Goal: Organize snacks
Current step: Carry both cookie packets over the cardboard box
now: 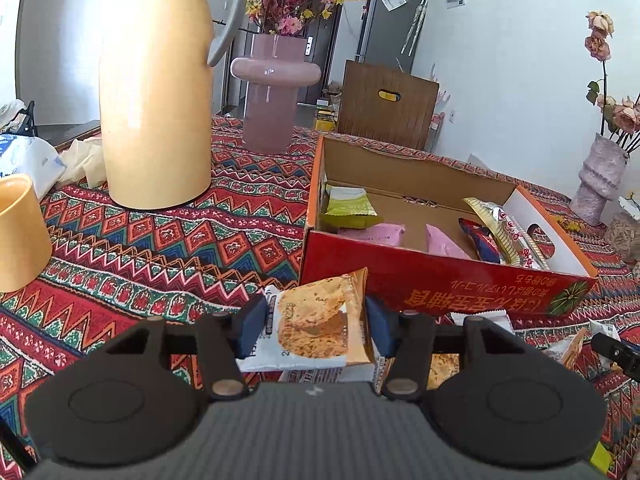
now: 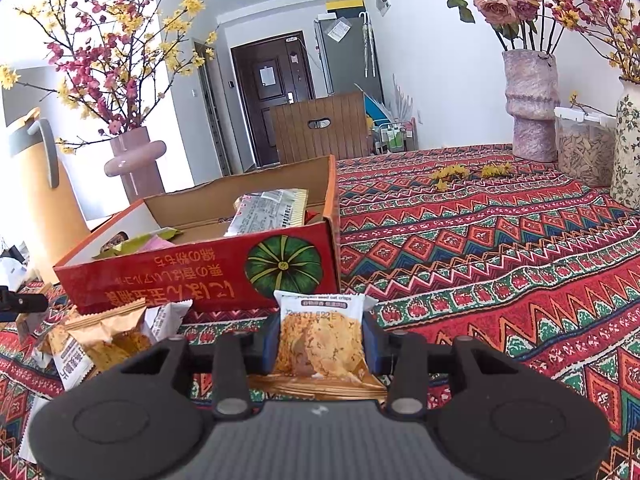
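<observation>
A red cardboard box [image 1: 440, 280] stands open on the patterned tablecloth, with green, pink, dark and silver snack packets inside; it also shows in the right wrist view [image 2: 180, 276]. My left gripper [image 1: 316, 320] is shut on an oat crisp packet [image 1: 320, 320], held just in front of the box's near wall. My right gripper [image 2: 322, 340] is shut on another oat crisp packet [image 2: 324, 340], near the box's right corner. More oat crisp packets [image 2: 100, 336] lie loose in front of the box.
A tall yellow thermos [image 1: 156, 92] and a pink vase [image 1: 272, 96] stand left of and behind the box. A yellow cup [image 1: 20, 232] is at far left. Textured vases [image 2: 532, 104] and a clear jar [image 2: 584, 148] line the right side.
</observation>
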A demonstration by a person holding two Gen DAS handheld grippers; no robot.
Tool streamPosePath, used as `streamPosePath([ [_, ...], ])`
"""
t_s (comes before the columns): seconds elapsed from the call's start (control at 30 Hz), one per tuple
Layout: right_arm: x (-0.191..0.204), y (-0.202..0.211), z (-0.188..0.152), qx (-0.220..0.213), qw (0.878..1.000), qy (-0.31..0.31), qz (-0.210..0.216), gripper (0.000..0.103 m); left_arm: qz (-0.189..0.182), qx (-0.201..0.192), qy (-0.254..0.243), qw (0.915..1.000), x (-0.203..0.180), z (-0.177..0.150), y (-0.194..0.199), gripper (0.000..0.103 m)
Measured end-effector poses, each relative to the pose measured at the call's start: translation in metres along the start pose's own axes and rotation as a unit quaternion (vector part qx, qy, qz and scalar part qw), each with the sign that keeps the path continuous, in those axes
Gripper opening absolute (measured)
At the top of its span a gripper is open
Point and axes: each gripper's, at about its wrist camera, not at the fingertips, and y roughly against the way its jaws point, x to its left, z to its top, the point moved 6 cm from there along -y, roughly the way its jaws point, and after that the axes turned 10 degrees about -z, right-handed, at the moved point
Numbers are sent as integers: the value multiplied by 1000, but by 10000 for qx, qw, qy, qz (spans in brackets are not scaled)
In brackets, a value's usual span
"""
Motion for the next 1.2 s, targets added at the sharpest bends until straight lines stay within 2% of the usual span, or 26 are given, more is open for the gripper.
streamPosePath([
  [0.2, 7, 13, 14, -241, 9995, 188, 73, 40, -38, -141, -202, 9997, -14, 14, 7, 55],
  [0.53, 39, 17, 67, -771, 9947, 579, 344, 40, -124, -415, -612, 9972, -48, 42, 6, 55],
  [0.93, 89, -18, 108, -811, 9908, 886, 629, 40, -63, -564, -867, 9946, -74, 72, -20, 55],
  [1.2, 100, -56, 115, -814, 9933, 612, 554, 40, 81, -570, -700, 9959, -66, 78, -54, 55],
])
